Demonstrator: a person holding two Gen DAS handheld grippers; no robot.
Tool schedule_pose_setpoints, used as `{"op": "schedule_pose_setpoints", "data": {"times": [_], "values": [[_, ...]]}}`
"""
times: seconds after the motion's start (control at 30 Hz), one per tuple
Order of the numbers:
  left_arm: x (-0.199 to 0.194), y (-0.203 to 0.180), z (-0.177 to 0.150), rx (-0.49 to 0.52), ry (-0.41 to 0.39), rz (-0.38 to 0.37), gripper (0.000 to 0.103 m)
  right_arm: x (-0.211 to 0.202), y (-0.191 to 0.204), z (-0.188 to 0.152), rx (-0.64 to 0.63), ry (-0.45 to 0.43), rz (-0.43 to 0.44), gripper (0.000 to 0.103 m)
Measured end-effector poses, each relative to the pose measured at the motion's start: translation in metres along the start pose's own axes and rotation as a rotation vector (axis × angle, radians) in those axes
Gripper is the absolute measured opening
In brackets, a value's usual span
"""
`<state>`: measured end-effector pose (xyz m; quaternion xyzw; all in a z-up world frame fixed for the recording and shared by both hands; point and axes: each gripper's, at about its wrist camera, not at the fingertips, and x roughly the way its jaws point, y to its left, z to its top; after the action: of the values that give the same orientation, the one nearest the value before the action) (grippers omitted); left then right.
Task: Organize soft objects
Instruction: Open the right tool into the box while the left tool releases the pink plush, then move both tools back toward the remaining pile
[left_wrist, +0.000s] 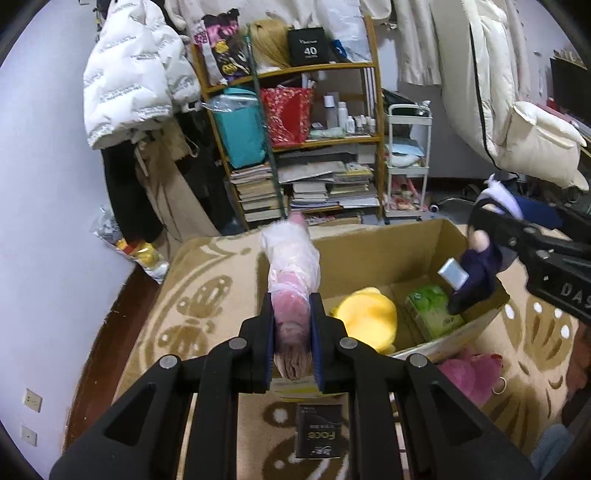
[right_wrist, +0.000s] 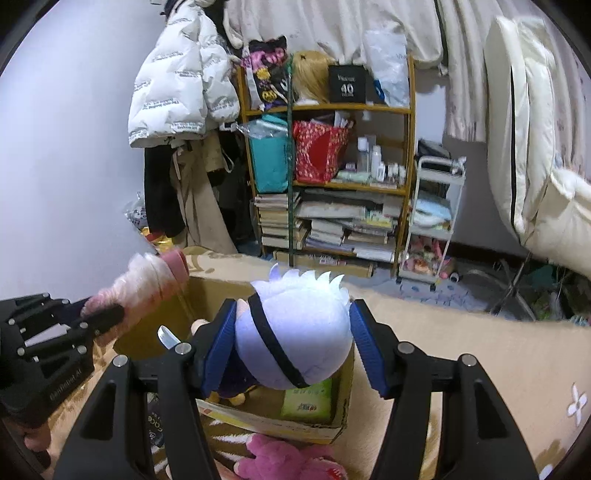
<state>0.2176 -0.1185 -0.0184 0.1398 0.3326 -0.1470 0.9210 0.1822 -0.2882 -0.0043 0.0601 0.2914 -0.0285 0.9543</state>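
My left gripper (left_wrist: 292, 325) is shut on a pink soft toy wrapped in clear plastic (left_wrist: 291, 269), held over the near left edge of an open cardboard box (left_wrist: 373, 243). It also shows in the right wrist view (right_wrist: 144, 284). My right gripper (right_wrist: 291, 336) is shut on a white-haired plush doll (right_wrist: 295, 332) in dark clothes, held above the box's right side. The doll also shows in the left wrist view (left_wrist: 480, 266). Inside the box lie a yellow plush (left_wrist: 365, 317) and a green tissue pack (left_wrist: 432, 306).
The box stands on a beige patterned rug (left_wrist: 207, 295). A pink plush (right_wrist: 288, 458) lies on the rug in front of the box. A black packet (left_wrist: 319, 430) lies near me. A cluttered wooden shelf (left_wrist: 306, 140) and a white trolley (left_wrist: 406, 162) stand behind.
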Motion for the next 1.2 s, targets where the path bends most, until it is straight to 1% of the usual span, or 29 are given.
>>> {"op": "schedule_pose_setpoints", "data": {"times": [0.03, 0.13, 0.23, 0.27, 0.33, 0.4, 0.43, 0.47, 0.5, 0.53, 0.57, 0.6, 0.67, 0.7, 0.77, 0.83, 0.9, 1.03, 1.2], "values": [[0.002, -0.002, -0.001, 0.005, 0.008, -0.002, 0.015, 0.003, -0.002, -0.002, 0.021, 0.012, 0.011, 0.065], [0.008, -0.009, -0.005, 0.033, 0.032, 0.005, 0.016, 0.004, -0.006, -0.004, 0.055, 0.014, 0.043, 0.065], [0.011, -0.012, -0.006, 0.040, 0.039, 0.022, 0.018, 0.006, -0.006, -0.005, 0.041, 0.025, 0.030, 0.066], [0.011, -0.011, -0.006, 0.035, 0.044, 0.019, 0.018, 0.008, -0.006, -0.006, 0.035, 0.034, 0.028, 0.067], [0.012, -0.009, -0.006, 0.024, 0.057, 0.019, 0.020, 0.014, -0.006, -0.007, 0.033, 0.065, 0.038, 0.068], [0.012, -0.007, -0.007, 0.016, 0.074, 0.018, 0.026, 0.019, -0.007, -0.007, 0.031, 0.097, 0.058, 0.068], [0.011, -0.006, -0.008, 0.014, 0.075, 0.025, 0.027, 0.020, -0.007, -0.008, 0.031, 0.106, 0.066, 0.069], [0.011, -0.006, -0.009, 0.014, 0.078, 0.032, 0.031, 0.020, -0.007, -0.009, 0.033, 0.112, 0.068, 0.072], [0.010, -0.004, -0.011, 0.010, 0.081, 0.034, 0.039, 0.019, -0.007, -0.009, 0.033, 0.110, 0.074, 0.075], [0.009, -0.003, -0.011, 0.003, 0.082, 0.035, 0.047, 0.017, -0.006, -0.009, 0.031, 0.104, 0.079, 0.082], [0.006, 0.000, -0.013, -0.011, 0.075, 0.040, 0.059, 0.014, -0.006, -0.008, 0.026, 0.094, 0.078, 0.090], [0.002, 0.002, -0.015, -0.025, 0.063, 0.044, 0.065, 0.011, -0.005, -0.008, 0.020, 0.085, 0.073, 0.092], [-0.003, 0.006, -0.017, -0.044, 0.061, 0.033, 0.070, 0.005, -0.003, -0.005, 0.003, 0.072, 0.057, 0.099], [-0.005, 0.009, -0.018, -0.057, 0.063, 0.029, 0.076, 0.002, -0.002, -0.005, -0.003, 0.073, 0.054, 0.102], [-0.011, 0.014, -0.021, -0.081, 0.058, 0.035, 0.085, -0.007, -0.002, -0.004, -0.009, 0.066, 0.046, 0.103], [-0.016, 0.018, -0.022, -0.100, 0.050, 0.035, 0.089, -0.015, -0.002, -0.003, -0.014, 0.064, 0.040, 0.103], [-0.023, 0.023, -0.025, -0.125, 0.047, 0.031, 0.096, -0.024, -0.003, -0.004, -0.023, 0.067, 0.032, 0.103], [-0.038, 0.028, -0.030, -0.151, 0.031, 0.031, 0.097, -0.045, -0.006, -0.011, -0.024, 0.064, 0.020, 0.103], [-0.054, 0.026, -0.040, -0.136, 0.050, 0.004, 0.098, -0.069, -0.010, -0.024, -0.001, 0.080, 0.028, 0.103]]}}
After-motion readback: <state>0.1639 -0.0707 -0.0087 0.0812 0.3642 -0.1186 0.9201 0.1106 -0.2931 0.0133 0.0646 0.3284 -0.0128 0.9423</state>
